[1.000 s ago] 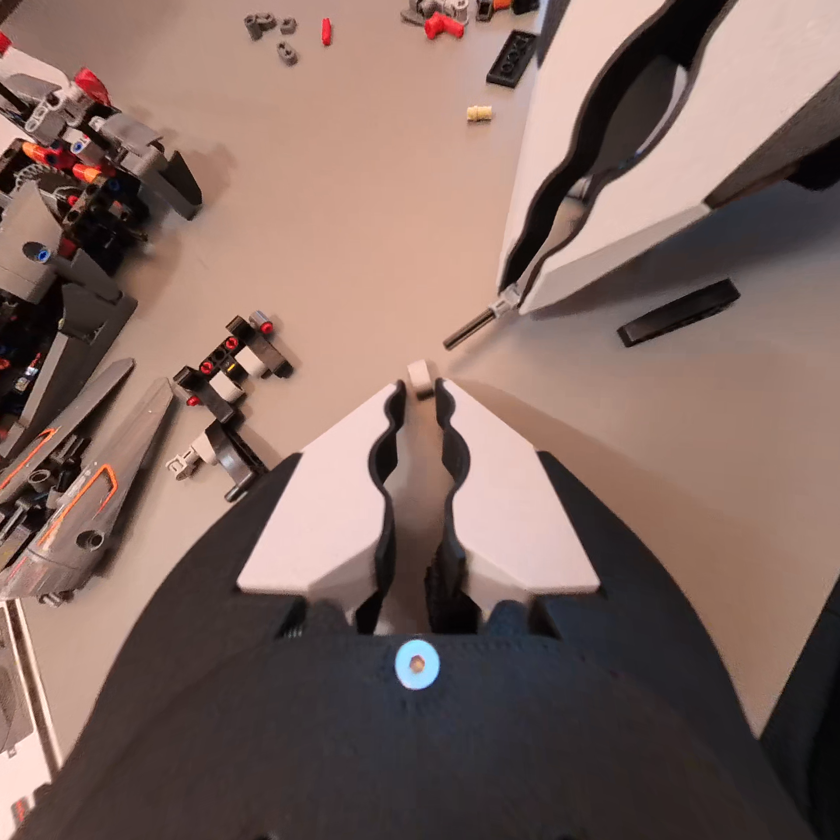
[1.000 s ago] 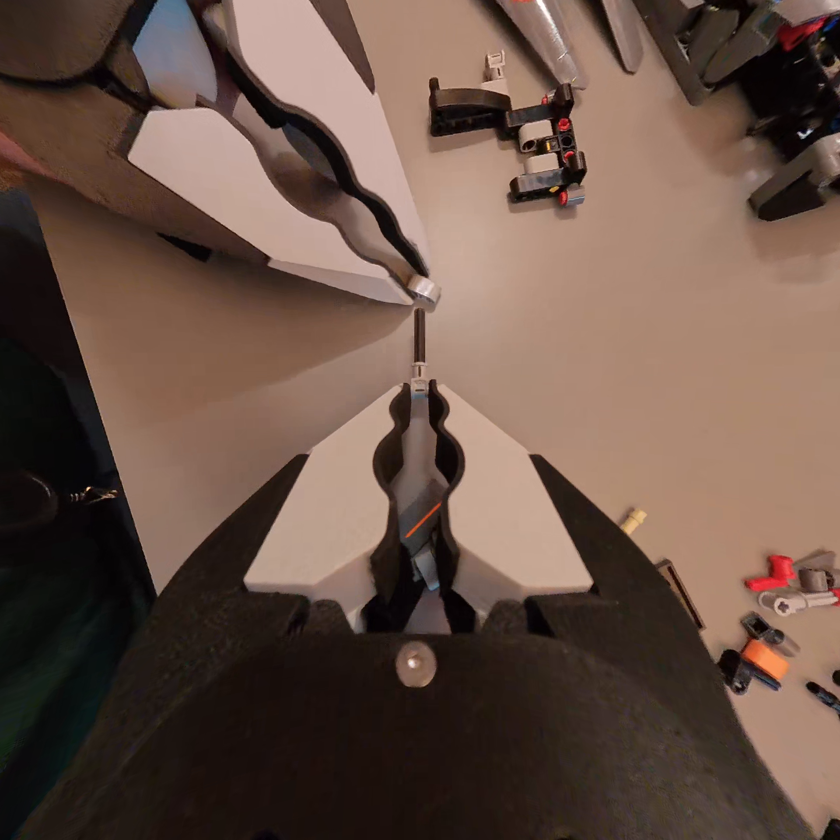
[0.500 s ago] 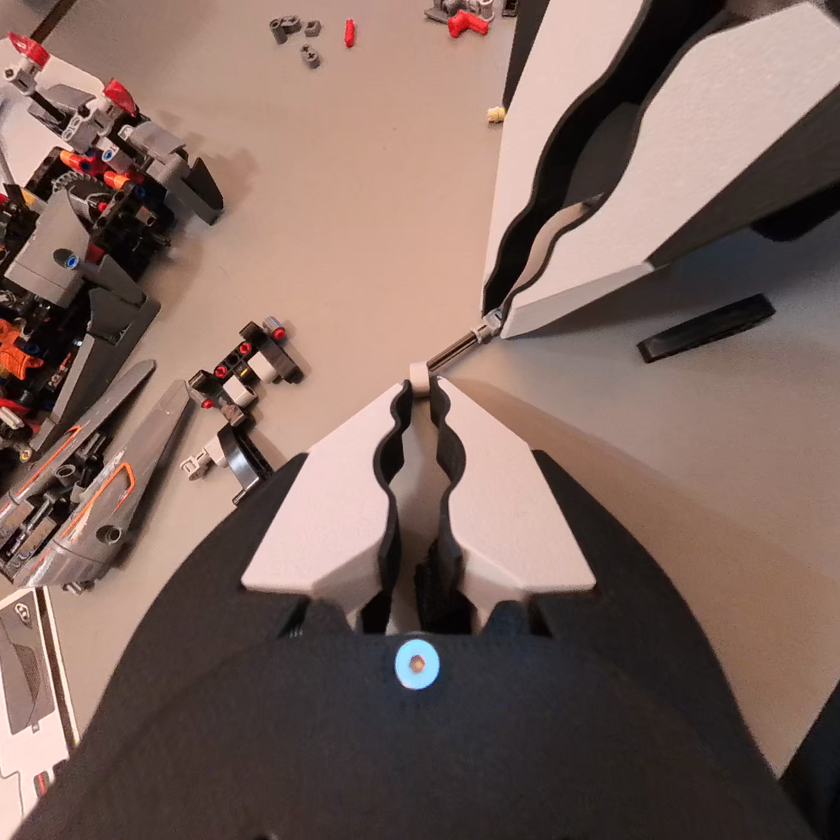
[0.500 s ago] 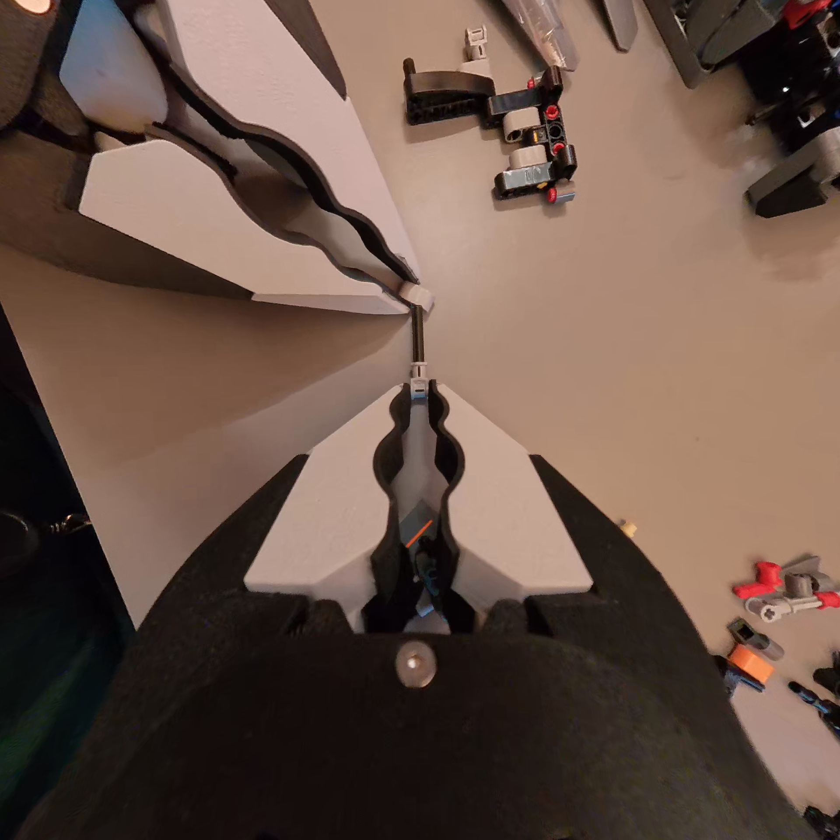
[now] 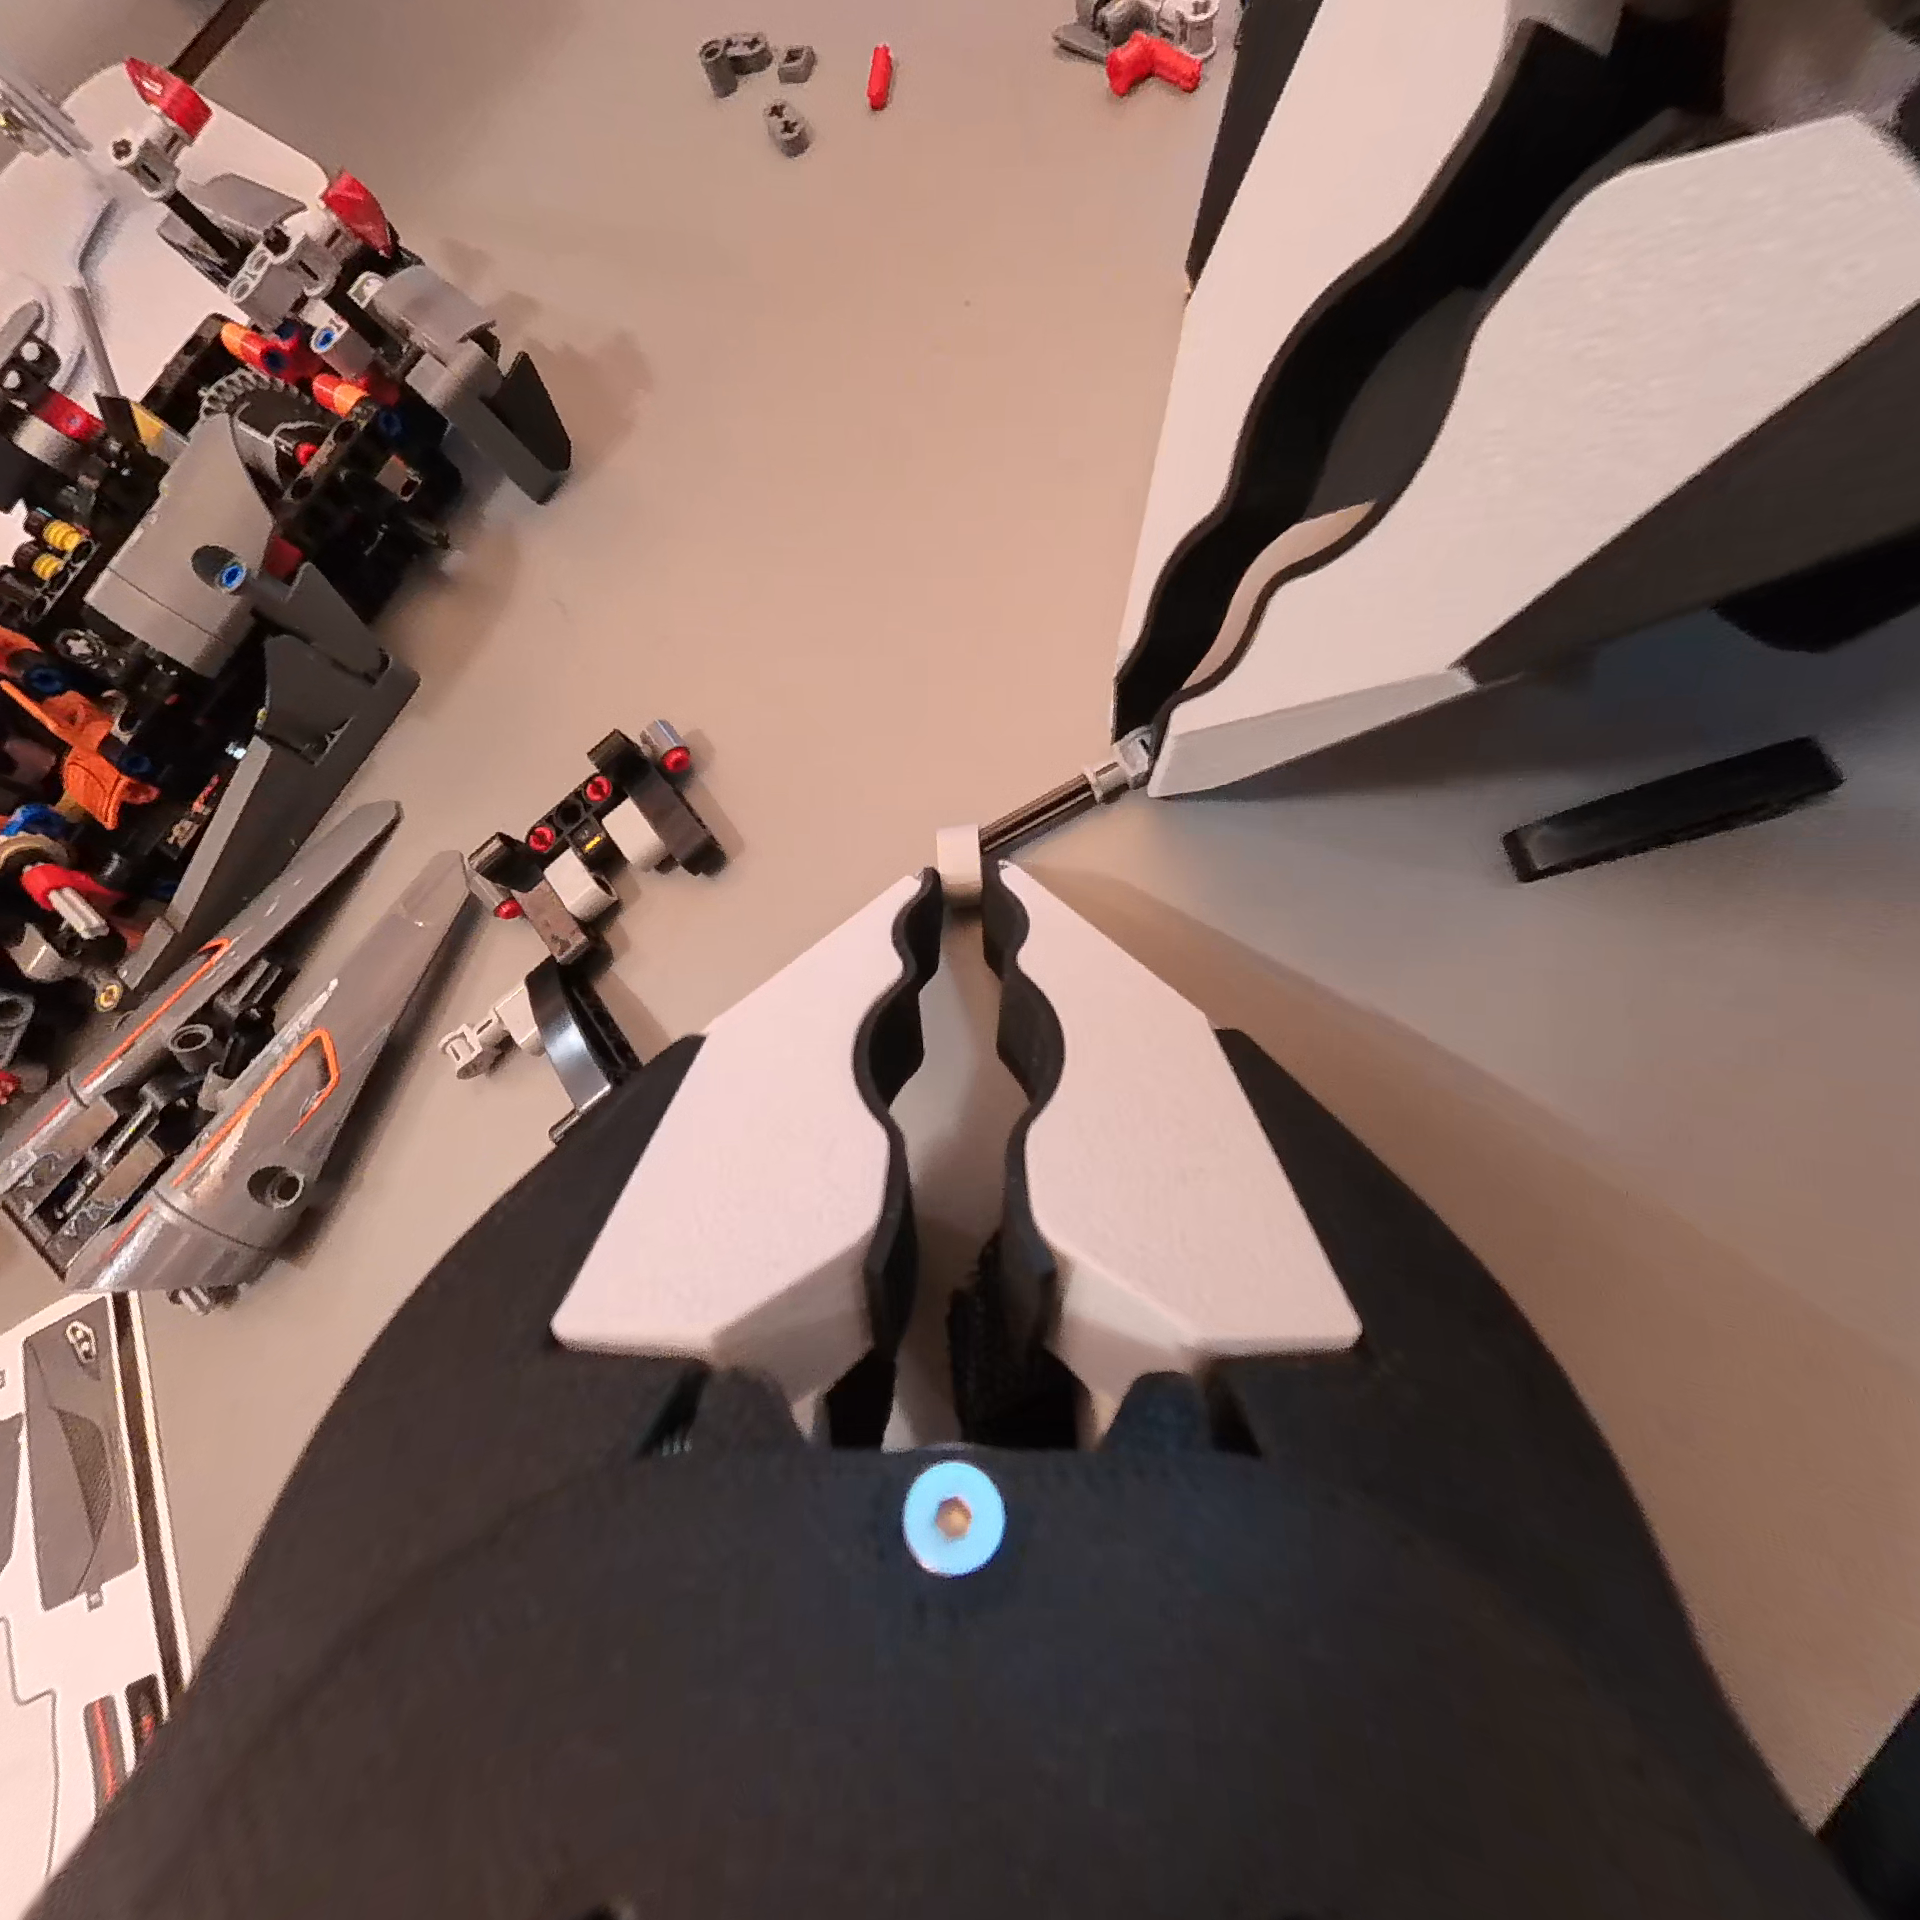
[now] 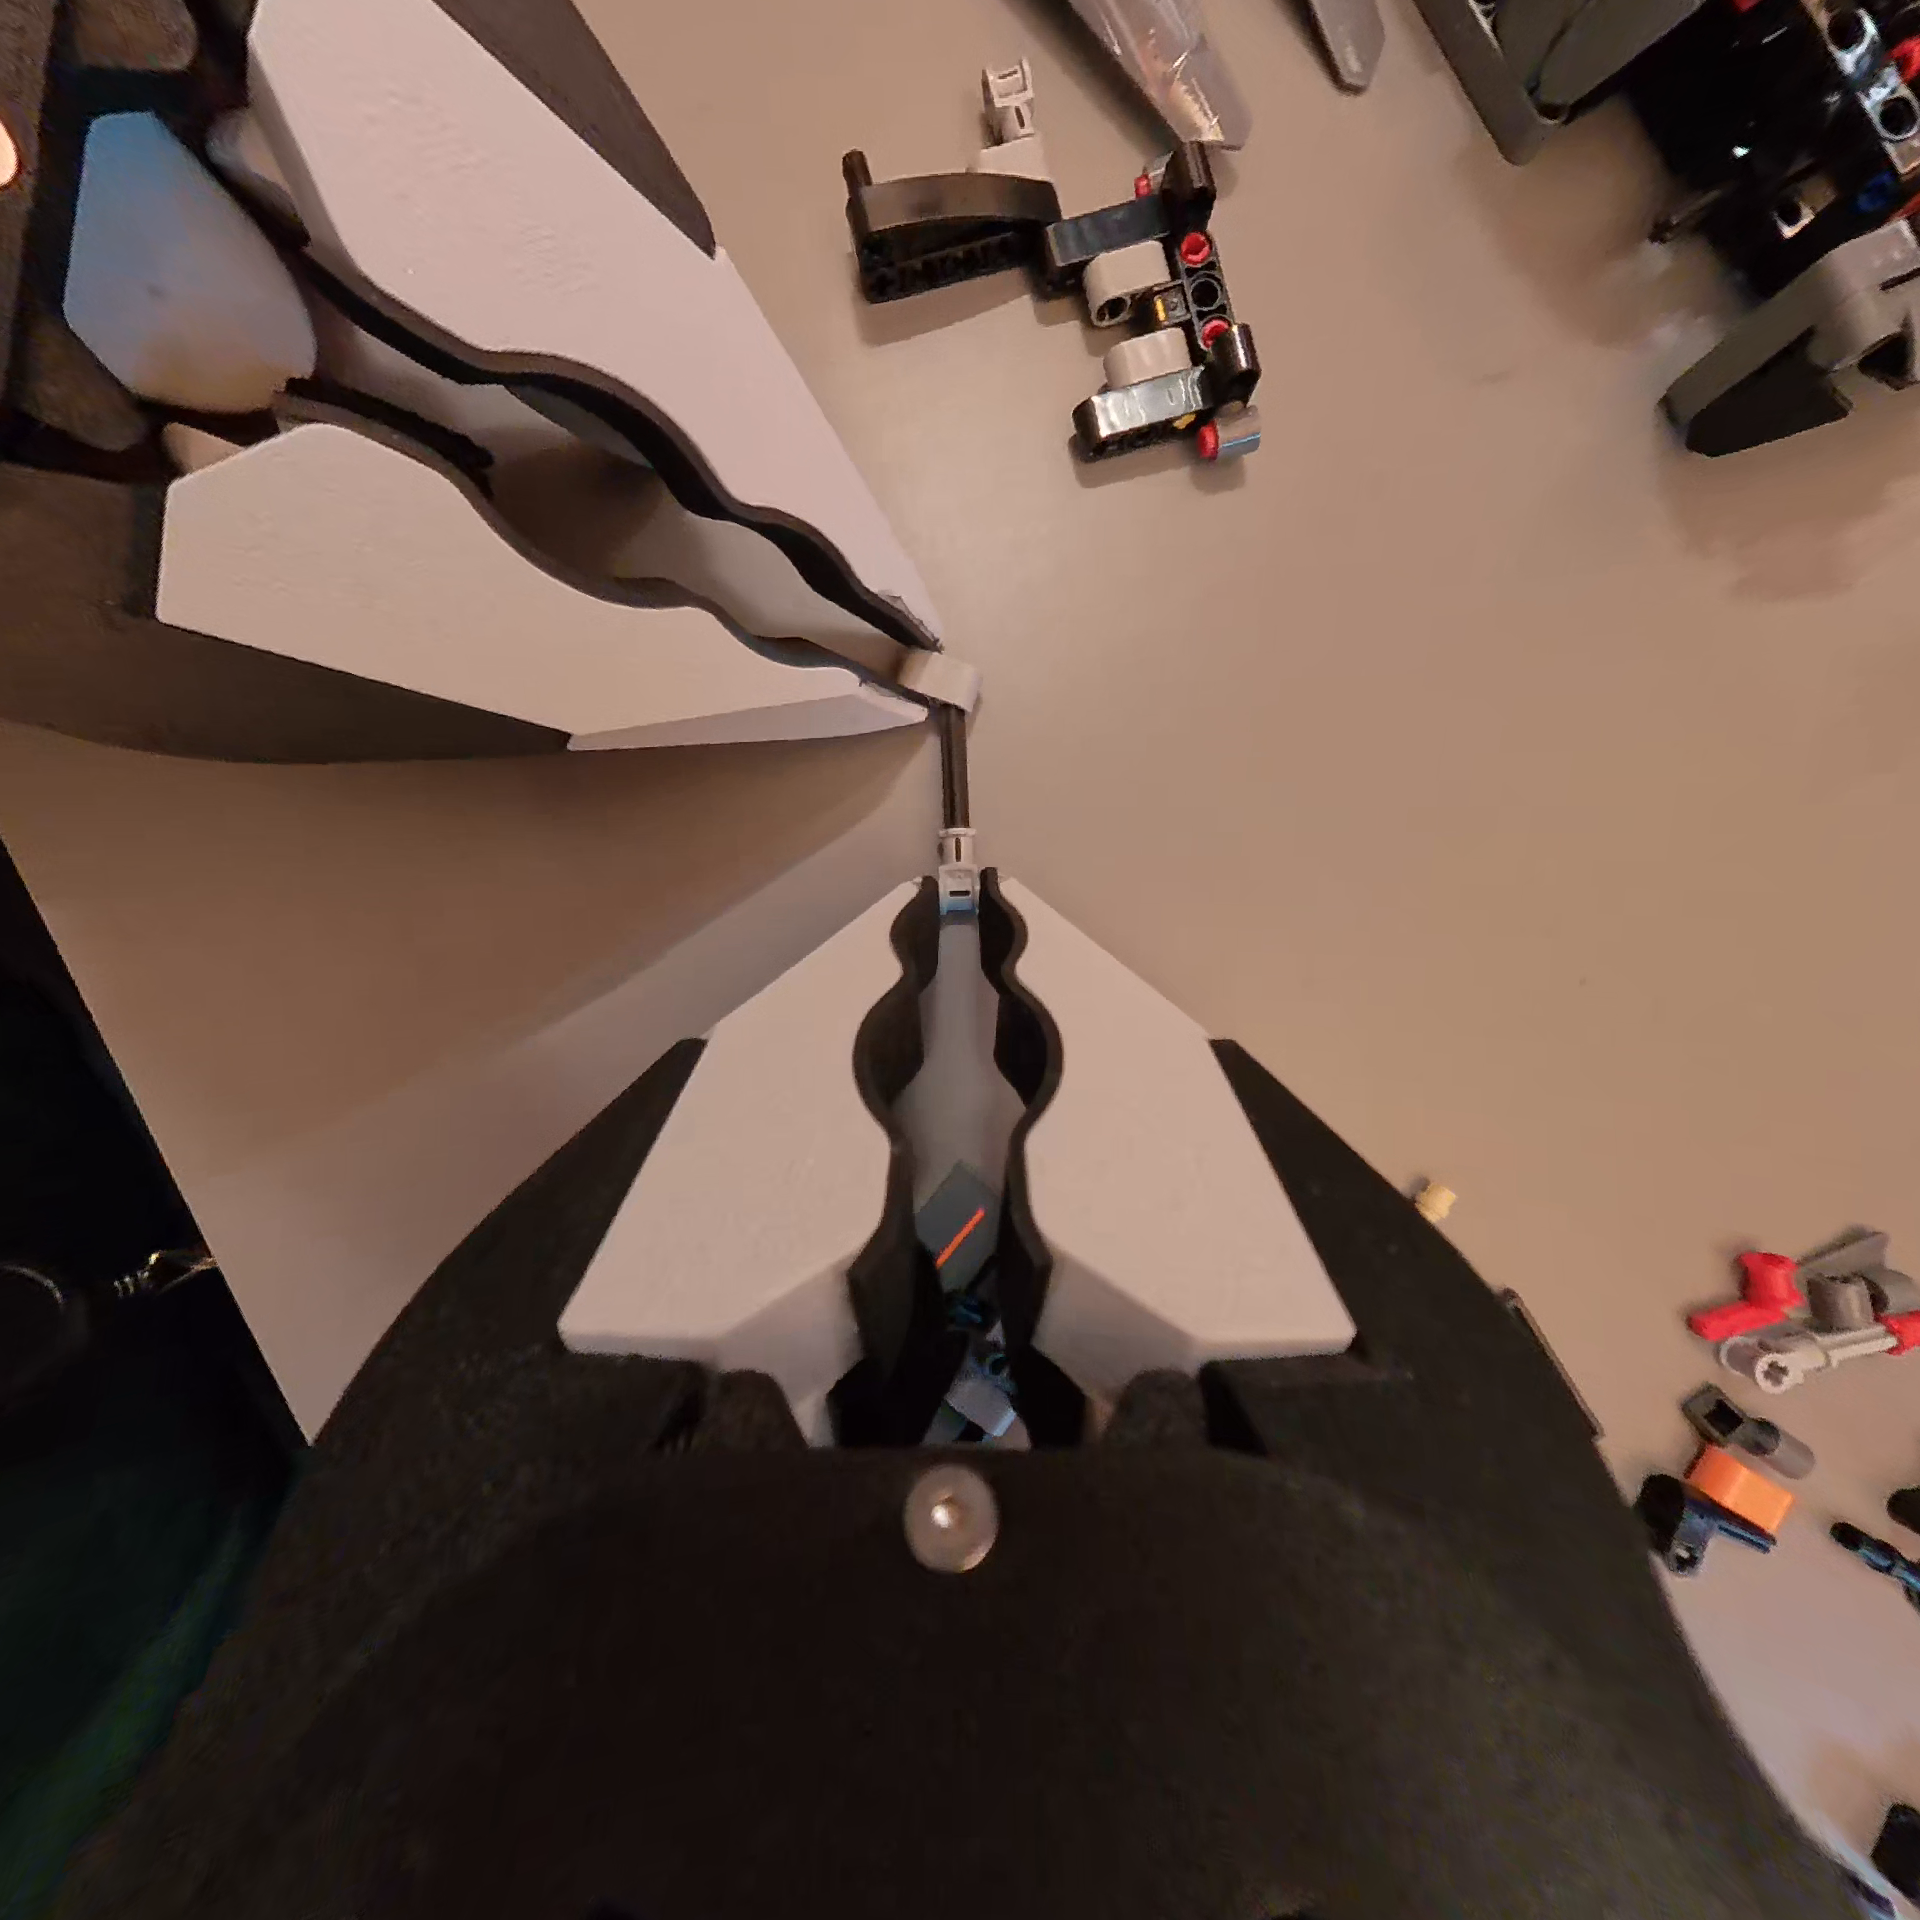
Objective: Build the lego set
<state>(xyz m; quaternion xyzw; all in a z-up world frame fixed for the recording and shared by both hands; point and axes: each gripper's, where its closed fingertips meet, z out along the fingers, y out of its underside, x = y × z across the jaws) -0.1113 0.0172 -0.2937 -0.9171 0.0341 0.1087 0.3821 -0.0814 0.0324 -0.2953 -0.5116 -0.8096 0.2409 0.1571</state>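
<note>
While the half-built model [image 5: 197, 582] sits at the far left of the table [image 5: 883, 436], with a grey wing panel [image 5: 249, 1049] and a small black sub-assembly [image 5: 603, 842] beside it, the work itself happens in the air at the middle. The left gripper [image 5: 961, 883] has its fingers narrowed on a small pale bush [image 5: 958, 852], and the tip of a black axle [image 5: 1039, 808] meets that bush. To the right, the right gripper [image 6: 958, 883] has its fingers closed on a grey part [image 6: 956, 1039] whose front end carries the axle. The likely next move is pushing the bush along the axle. The risk is misalignment: the two meet at an angle, so a push could jam the bush, tilt it in the thin grip, or pop it loose onto the table among the loose pieces [image 5: 790, 83] far off.
</note>
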